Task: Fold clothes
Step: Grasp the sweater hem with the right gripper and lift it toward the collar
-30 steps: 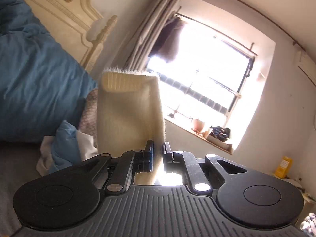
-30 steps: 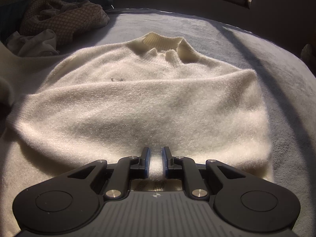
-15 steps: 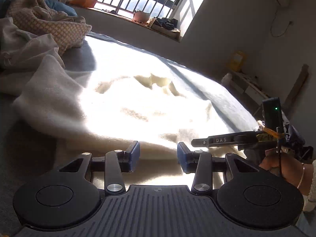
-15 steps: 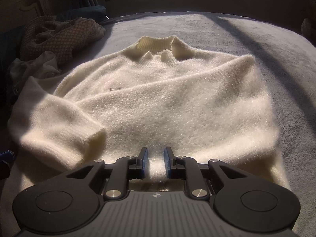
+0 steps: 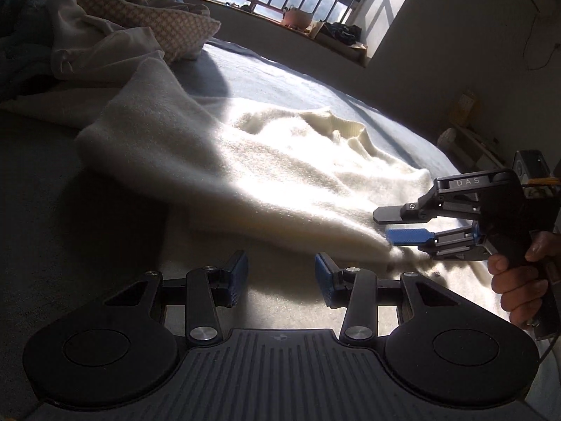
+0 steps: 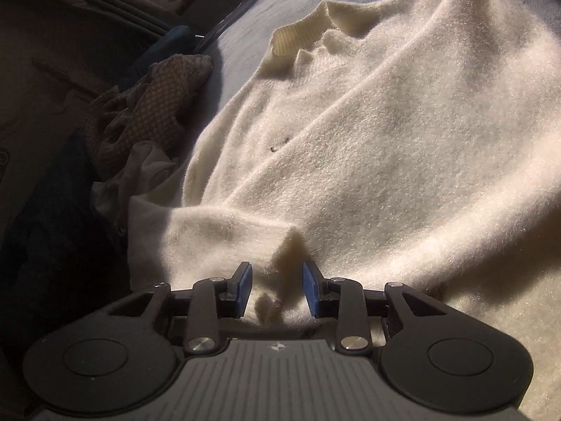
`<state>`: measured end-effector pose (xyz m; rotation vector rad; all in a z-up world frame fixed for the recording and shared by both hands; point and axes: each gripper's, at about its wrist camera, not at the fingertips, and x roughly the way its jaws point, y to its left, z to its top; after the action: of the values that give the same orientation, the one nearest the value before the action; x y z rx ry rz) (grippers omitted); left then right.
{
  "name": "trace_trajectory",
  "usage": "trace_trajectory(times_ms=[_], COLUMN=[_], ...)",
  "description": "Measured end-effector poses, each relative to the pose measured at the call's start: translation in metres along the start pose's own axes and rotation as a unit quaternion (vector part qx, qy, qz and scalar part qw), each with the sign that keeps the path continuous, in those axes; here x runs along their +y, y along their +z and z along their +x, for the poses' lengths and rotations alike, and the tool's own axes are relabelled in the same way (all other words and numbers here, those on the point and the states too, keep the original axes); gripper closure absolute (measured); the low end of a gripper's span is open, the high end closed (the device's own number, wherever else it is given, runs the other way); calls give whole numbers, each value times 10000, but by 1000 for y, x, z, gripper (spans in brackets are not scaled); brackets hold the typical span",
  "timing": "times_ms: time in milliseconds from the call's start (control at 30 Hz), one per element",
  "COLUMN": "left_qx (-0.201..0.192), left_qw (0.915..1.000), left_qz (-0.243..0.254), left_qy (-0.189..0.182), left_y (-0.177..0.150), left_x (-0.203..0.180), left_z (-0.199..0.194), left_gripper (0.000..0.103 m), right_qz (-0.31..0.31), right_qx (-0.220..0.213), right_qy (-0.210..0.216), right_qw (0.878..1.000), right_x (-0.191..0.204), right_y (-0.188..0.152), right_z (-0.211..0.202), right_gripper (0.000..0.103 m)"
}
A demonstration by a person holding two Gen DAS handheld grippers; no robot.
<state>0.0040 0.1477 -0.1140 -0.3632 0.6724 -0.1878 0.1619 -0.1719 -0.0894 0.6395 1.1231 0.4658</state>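
Note:
A cream fuzzy sweater point(image 5: 280, 161) lies spread on the bed, its ribbed collar point(image 6: 294, 38) at the far end. One sleeve point(image 6: 238, 231) lies folded over the body, cuff near my right gripper. My left gripper point(image 5: 280, 273) hovers low over the sweater's near edge, open with nothing between its fingers. My right gripper point(image 6: 277, 277) is opening. A loose fold of the sweater's hem sits between its blue pads point(image 6: 245, 280), which do not press on it. In the left wrist view, a hand point(image 5: 515, 280) holds the right gripper point(image 5: 385, 224) at the sweater's right edge.
A heap of other clothes sits at the left: a checkered garment point(image 6: 157, 98), a white cloth point(image 5: 91, 45) and a dark teal piece point(image 6: 52, 210). The grey bed cover point(image 5: 280, 80) stretches toward a barred window with a pot point(image 5: 298, 17) on its sill.
My left gripper came down from holding the sleeve up, let it go and opened; the sleeve now lies over the body. My right gripper rolled and its jaws widened off the hem.

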Motion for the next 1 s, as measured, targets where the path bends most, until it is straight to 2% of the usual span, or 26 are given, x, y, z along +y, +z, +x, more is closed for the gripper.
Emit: trace_trajectory(times_ms=[200,367,433,467,500,567,800,1000], left_qx=[67,52,55,56,54,48,28,-28], left_qw=[10000,9999,9999,9999,9999,9999,9999,9997], left_qz=[9,89,103,110,118,114,86,30], left_qy=[-6,14,23,28,38,53,142,239], left_y=[-4,-5,-5,-6,-6,-7,-6,-2], left_x=[6,4,3,3,2,1,-1,-3], left_z=[7,8,8,8,8,8,9,11], left_gripper=[61,61,61,61,61,61,61,61], right_qz=[523,318,80,-14,-144,-292,-1098,-1547], right_qx=[209,274,237,216,181,118,-541,-1615], right_qy=[386,337,205,168,122,100,225,113], right_qw=[9977,9985,9995,9996,9997,9995,9922,9746], right_x=[-3,9,15,18,21,26,61,81], right_y=[4,4,3,2,1,0,10,47], right_z=[16,24,25,25,25,22,-18,-97], right_gripper=[68,69,72,76,86,92,96,97])
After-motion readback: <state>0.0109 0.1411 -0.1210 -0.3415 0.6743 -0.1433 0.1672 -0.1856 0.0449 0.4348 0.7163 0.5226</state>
